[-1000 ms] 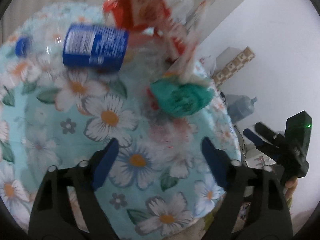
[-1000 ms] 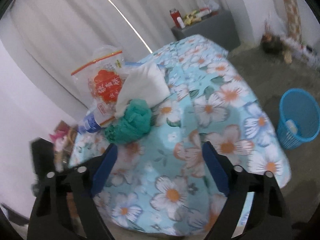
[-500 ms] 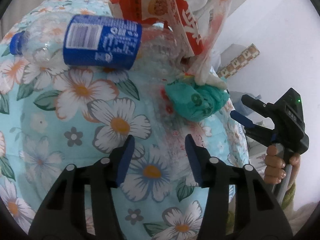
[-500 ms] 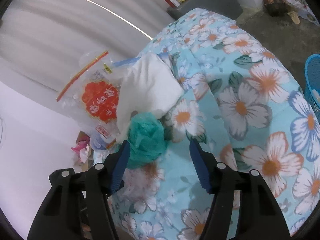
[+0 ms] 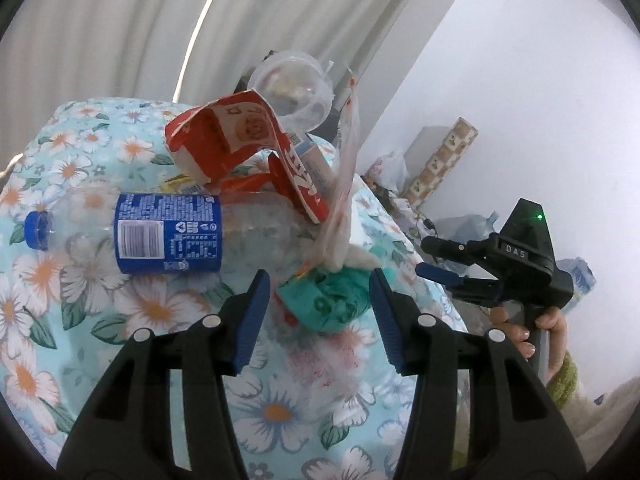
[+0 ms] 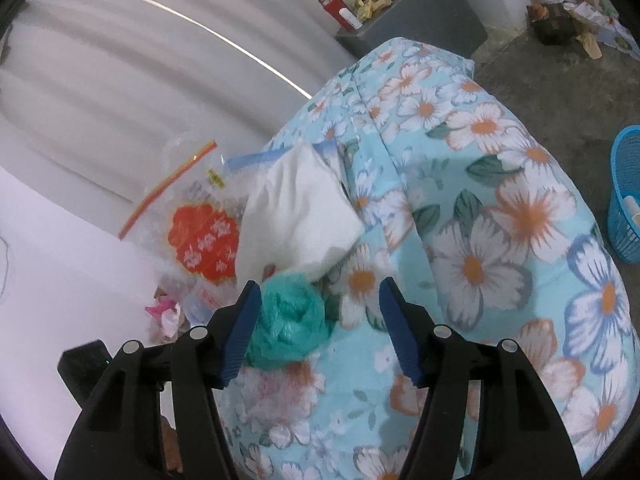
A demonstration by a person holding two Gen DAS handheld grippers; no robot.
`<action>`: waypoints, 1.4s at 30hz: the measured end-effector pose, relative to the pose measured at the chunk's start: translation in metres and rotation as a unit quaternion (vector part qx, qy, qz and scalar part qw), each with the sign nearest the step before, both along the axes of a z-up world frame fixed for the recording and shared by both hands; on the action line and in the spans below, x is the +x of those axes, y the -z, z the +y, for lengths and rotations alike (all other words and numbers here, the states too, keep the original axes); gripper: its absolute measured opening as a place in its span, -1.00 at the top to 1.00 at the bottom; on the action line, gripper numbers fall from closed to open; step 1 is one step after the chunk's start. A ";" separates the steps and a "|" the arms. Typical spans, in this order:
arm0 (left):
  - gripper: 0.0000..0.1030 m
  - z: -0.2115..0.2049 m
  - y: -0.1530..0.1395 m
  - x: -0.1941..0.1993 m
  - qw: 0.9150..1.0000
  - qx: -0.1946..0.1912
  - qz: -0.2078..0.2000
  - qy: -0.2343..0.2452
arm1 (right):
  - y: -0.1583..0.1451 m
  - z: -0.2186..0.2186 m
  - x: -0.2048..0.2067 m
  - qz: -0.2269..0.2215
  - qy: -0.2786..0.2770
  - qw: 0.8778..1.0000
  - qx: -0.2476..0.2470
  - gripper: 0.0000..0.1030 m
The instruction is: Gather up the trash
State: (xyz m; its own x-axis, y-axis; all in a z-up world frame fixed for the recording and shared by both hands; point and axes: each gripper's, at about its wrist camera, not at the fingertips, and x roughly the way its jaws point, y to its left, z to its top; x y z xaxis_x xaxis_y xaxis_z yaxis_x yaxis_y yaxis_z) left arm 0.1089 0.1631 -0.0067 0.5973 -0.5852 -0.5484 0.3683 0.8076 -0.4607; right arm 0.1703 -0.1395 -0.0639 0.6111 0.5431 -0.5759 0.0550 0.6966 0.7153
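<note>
Fingers (image 5: 256,312) narrower than before, teal bag (image 5: 332,300) between

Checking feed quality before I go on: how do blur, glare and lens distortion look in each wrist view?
Left wrist view: sharp on the clear plastic bottle with the blue label; fisheye bends the pleated white curtain; no harsh glare. Right wrist view: softer, the crumpled teal plastic bag slightly smeared; a bright streak crosses the curtain; dark corners.

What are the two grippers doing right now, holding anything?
Left gripper: open, nothing held; crumpled teal plastic bag lies beyond its tips.
Right gripper: open, nothing held; its left finger is beside that bag.
</note>
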 end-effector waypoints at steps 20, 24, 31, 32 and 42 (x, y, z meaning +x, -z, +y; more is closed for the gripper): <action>0.09 -0.006 0.038 -0.030 0.997 0.044 0.056 0.016 | 0.050 -0.001 0.093 0.049 -0.020 0.996 0.077 0.49; 0.11 -0.013 0.035 -0.029 0.998 0.045 0.046 0.026 | 0.039 -0.004 0.084 0.028 -0.032 0.996 0.081 0.85; 0.14 -0.027 0.031 -0.025 0.997 0.050 0.034 0.038 | 0.012 -0.011 0.064 -0.015 -0.033 0.996 0.084 0.91; 0.15 -0.029 0.031 -0.025 0.997 0.050 0.032 0.040 | 0.008 -0.013 0.061 -0.020 -0.032 0.996 0.082 0.91; 0.20 -0.033 0.028 -0.024 0.997 0.048 0.028 0.044 | -0.018 -0.054 -0.011 -0.055 -0.005 0.994 0.098 0.92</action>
State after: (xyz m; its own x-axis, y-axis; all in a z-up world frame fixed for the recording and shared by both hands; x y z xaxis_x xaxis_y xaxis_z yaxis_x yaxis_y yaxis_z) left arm 0.0850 0.1305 -0.0350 0.5130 -0.5762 -0.6362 0.4147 0.8153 -0.4041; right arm 0.1594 -0.1939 -0.0460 0.6575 0.6455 -0.3886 -0.0371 0.5429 0.8390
